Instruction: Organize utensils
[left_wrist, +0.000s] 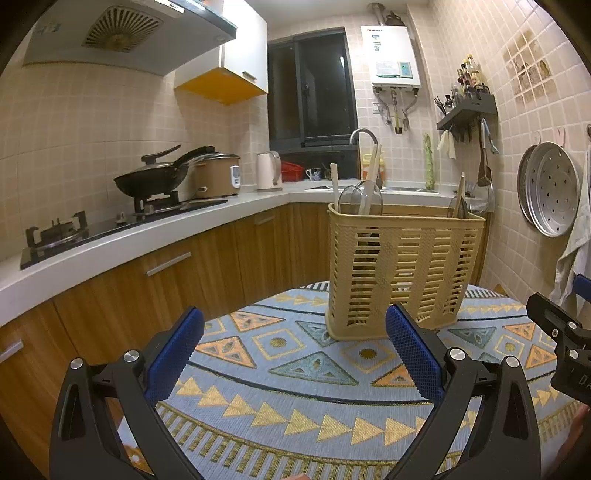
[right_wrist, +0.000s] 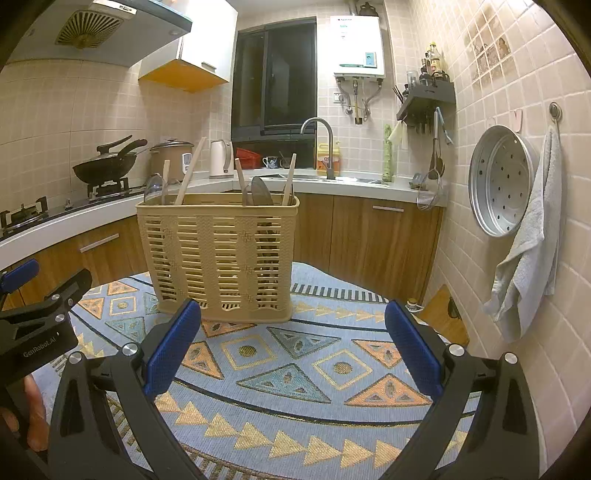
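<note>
- Both claws gape wide and empty: left gripper (left_wrist: 295, 332), right gripper (right_wrist: 293, 325), blue ribbed pads (left_wrist: 413, 354) over the woven patterned tablecloth (left_wrist: 314, 398).
- Beyond them on the cloth stands the slatted beige plastic utensil basket (right_wrist: 221, 254), upright, with bare cloth between it and the grippers.
- Wooden-handled utensils (right_wrist: 188, 173) stick up from the basket.
- Only the right view shows the grey towel (right_wrist: 532, 236) fully, well right of the basket.

The left hand-held gripper (left_wrist: 295, 347) is spread wide, its two blue-padded fingers (left_wrist: 177, 354) far apart with nothing between them. The right hand-held gripper (right_wrist: 291, 343) stands just as wide, its blue pads (right_wrist: 413, 347) gripping nothing. Both point forward and slightly down, side by side and near each other, each showing at the edge of the other's view. Part of a hand (right_wrist: 35, 421) shows behind the left one.
</note>
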